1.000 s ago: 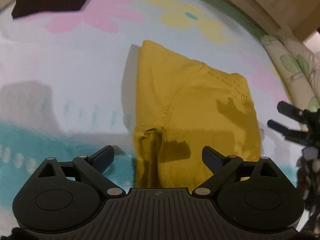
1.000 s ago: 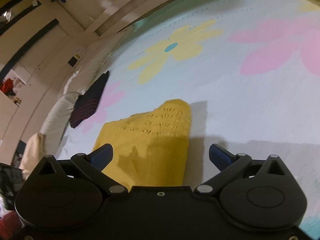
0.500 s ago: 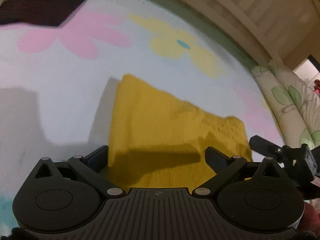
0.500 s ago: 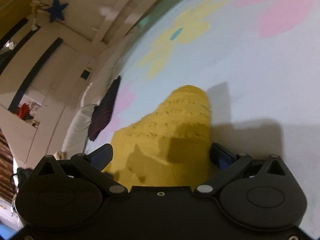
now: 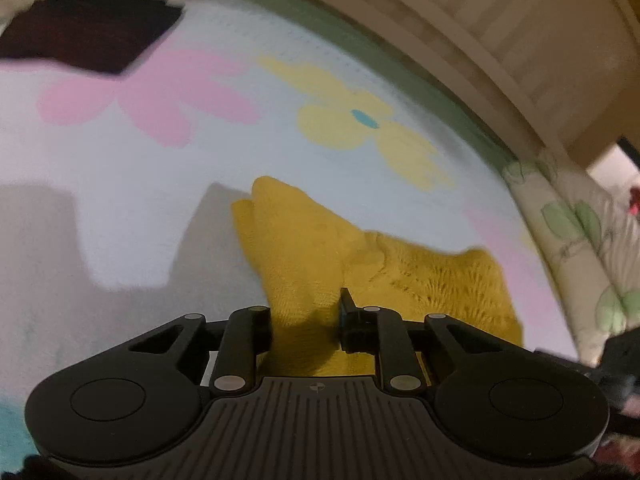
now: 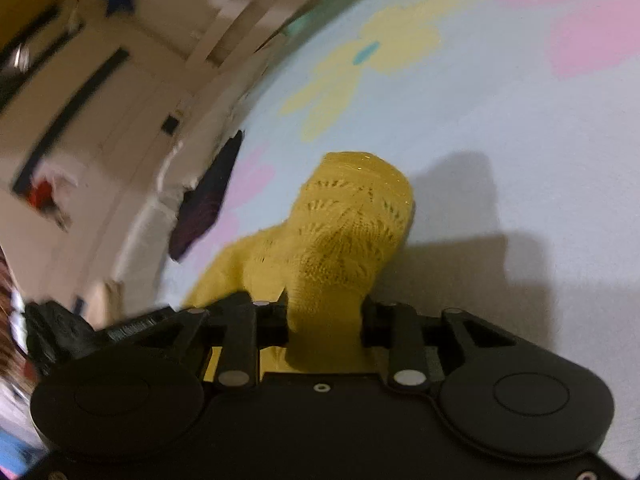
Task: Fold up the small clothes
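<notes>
From the left wrist, the left gripper (image 5: pixel 306 320) has its jaws closing on the near edge of the yellow knit garment (image 5: pixel 400 276), which lies just ahead on the flowered bedspread (image 5: pixel 160 168); if only the top layer is caught, the fold may slide apart when lifted. From the right wrist, the right gripper (image 6: pixel 324 320) is also closing, with a thick bunch of the same knit (image 6: pixel 348 232) between its jaws; that wad could drag the piece crooked, or the two hands could stretch it unevenly.
</notes>
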A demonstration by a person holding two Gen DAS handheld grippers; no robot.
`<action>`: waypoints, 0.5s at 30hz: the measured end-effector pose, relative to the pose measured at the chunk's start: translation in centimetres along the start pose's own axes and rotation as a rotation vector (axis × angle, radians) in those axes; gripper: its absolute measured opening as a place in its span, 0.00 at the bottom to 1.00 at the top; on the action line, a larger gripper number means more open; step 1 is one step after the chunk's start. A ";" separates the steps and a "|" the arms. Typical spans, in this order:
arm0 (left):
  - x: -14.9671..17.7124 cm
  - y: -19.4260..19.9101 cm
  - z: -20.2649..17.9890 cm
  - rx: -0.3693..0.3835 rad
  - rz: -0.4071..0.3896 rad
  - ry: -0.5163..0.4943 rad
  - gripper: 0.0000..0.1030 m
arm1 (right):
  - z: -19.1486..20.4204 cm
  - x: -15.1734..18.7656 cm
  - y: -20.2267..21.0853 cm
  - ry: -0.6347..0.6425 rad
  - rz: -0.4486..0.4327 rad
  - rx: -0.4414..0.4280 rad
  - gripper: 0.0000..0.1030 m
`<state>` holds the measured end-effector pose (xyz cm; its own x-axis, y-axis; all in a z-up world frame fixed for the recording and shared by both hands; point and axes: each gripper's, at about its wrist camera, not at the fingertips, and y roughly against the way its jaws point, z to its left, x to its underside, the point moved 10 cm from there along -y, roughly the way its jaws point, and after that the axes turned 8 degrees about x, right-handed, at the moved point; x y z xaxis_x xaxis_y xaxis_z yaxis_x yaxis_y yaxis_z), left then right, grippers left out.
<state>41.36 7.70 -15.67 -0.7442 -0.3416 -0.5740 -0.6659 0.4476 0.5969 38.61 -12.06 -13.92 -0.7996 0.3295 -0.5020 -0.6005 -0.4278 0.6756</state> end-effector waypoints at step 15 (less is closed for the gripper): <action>2.8 14.4 -13.2 0.165 -0.100 -0.180 0.19 | 8.1 1.6 17.3 0.072 -0.175 -0.063 0.36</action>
<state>28.97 2.25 -1.24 -0.6438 -0.2447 -0.7250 -0.7068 0.5530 0.4411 26.97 -12.15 1.31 -0.6801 0.3433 -0.6478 -0.7279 -0.4214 0.5408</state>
